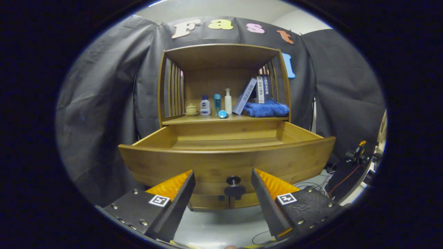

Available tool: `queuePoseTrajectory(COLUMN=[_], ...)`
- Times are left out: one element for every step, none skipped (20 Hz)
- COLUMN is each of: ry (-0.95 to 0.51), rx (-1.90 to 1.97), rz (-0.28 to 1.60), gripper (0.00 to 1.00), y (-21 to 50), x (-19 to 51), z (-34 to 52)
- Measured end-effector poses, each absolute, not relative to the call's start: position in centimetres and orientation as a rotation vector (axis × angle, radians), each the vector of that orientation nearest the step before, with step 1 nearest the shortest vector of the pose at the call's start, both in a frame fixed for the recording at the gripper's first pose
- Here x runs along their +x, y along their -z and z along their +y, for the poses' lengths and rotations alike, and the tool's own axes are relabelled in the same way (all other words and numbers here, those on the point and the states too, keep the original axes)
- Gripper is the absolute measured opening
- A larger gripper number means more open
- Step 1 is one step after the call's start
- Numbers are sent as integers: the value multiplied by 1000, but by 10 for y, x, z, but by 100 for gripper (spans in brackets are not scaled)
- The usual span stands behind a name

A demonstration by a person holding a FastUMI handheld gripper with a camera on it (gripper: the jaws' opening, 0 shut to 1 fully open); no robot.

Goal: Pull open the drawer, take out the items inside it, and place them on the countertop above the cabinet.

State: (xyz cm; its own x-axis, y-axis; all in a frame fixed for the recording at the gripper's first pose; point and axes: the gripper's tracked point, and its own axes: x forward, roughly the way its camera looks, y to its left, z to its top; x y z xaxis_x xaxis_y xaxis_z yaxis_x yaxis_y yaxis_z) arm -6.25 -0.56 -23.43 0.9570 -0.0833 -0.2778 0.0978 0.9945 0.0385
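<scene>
Two fingers of the gripper (223, 176) are spread wide apart, with nothing held between them. The drawer (226, 152) of the wooden cabinet (223, 55) is seen pulled open just ahead of the fingers, and its dark knob (234, 186) is framed in the gap between them, untouched. The visible part of the drawer's floor is bare. On the countertop (204, 120) above the drawer are set a small lidded cup (191, 109), a white bottle (205, 105), a blue tube (217, 103), a pump bottle (228, 101), a small blue object (222, 114) lying down, leaning books (254, 91) and a folded blue towel (265, 109).
</scene>
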Motion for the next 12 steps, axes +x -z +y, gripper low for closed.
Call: queuePoseTrajectory(ry=[89, 86, 83, 80, 80, 80, 82, 84, 87, 87, 92, 98], rx=[60, 69, 73, 75, 72, 73, 74, 79, 81, 84, 82, 81], rz=[289, 292, 300, 303, 310, 314, 319, 316, 314, 312, 314, 317], gripper=[97, 97, 97, 97, 97, 97, 97, 97, 97, 97, 97, 97], y=[239, 242, 245, 248, 252, 255, 257, 257, 258, 259, 261, 263], x=[-61, -59, -59, -59, -59, -59, -58, -57, -55, -53, -50, -46], z=[-4, -3, -2, -1, -1, -2, -3, -4, -5, -6, -7, -10])
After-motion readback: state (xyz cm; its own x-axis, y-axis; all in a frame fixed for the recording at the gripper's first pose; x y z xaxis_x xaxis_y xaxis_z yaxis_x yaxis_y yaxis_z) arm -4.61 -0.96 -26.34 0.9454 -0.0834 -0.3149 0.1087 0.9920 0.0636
